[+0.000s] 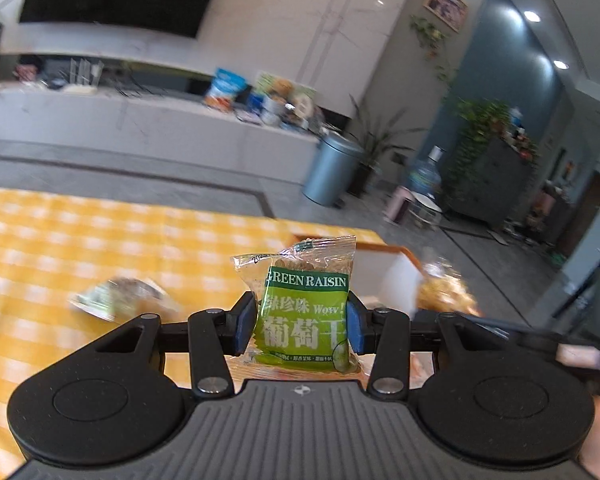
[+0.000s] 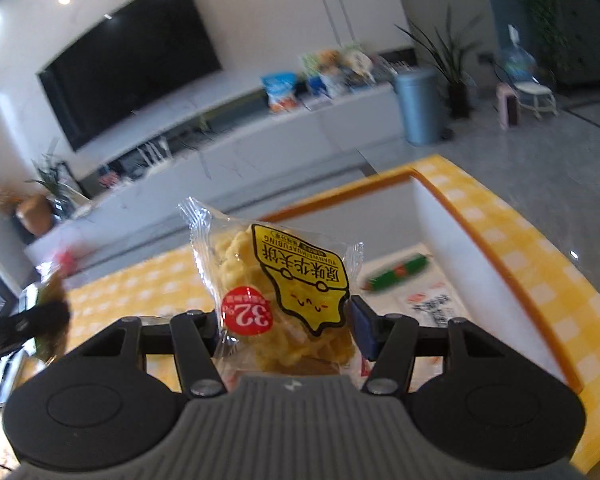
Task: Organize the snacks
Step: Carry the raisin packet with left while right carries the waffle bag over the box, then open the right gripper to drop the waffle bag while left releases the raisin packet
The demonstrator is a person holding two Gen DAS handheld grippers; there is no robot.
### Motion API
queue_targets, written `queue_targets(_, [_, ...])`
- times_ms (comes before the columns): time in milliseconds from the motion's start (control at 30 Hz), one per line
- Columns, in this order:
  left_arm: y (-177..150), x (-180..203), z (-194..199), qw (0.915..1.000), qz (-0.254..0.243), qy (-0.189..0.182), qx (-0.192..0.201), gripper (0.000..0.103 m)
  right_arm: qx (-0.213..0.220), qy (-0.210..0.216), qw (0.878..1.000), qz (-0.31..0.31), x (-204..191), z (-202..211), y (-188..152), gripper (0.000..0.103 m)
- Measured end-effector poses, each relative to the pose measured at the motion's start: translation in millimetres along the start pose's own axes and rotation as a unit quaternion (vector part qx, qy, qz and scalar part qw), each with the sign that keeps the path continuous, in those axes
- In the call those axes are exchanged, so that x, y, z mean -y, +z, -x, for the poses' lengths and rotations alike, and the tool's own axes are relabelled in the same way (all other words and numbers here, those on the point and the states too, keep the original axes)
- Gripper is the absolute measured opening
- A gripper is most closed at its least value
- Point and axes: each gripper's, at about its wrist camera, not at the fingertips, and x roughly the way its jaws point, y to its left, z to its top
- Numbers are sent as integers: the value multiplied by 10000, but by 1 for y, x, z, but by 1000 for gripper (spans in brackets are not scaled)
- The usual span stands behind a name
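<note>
- Left gripper (image 1: 302,322) is clamped on a green raisin packet (image 1: 305,312), held upright above the yellow checked tablecloth (image 1: 100,240).
- Right gripper (image 2: 286,326) pinches a yellow waffle packet (image 2: 284,292), raised just before the white box (image 2: 460,232).
- In the box lies a green stick snack (image 2: 398,272).

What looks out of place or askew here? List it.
The waffle snack packet in the right gripper is held upside down, its print inverted. One packet lies loose on the checkered tablecloth, outside the white bin. The raisin packet sits upright in the left gripper.
</note>
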Motion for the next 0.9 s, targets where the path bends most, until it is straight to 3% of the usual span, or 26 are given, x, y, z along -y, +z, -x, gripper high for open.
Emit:
queue_targets(67, [-3, 5, -8, 9999, -53, -48, -88, 51, -231, -309, 9992, 95, 6, -19, 6, 57])
queue_targets(233, [-8, 17, -25, 9995, -210, -61, -245, 51, -804, -608, 9944, 316, 9, -72, 16, 57])
queue_targets(433, [-15, 25, -30, 9991, -283, -72, -293, 51, -1117, -1379, 9784, 1063, -1, -116, 14, 58])
queue_targets(467, [-16, 27, -32, 9992, -269, -80, -299, 51, -1185, -1477, 9758, 1094, -1, -117, 12, 62])
queue_targets(500, [-16, 26, -32, 9992, -242, -77, -307, 51, -1135, -1424, 9769, 1115, 0, -114, 12, 78])
queue_targets(567, [-16, 27, -34, 9991, -255, -47, -329, 51, -917, -1285, 9812, 1109, 3, -105, 14, 95])
queue_targets(700, [-13, 31, -33, 9992, -243, 96, -295, 51, -431, -1033, 9904, 808, 11, -81, 20, 99])
queue_targets(767, [-9, 34, -32, 9994, -185, 91, -279, 51, 12, -869, 9945, 576, 17, -65, 20, 100])
queue_targets(900, [0, 50, -42, 9992, -211, -34, -352, 51, 498, -874, 9943, 341, 24, -41, 17, 100])
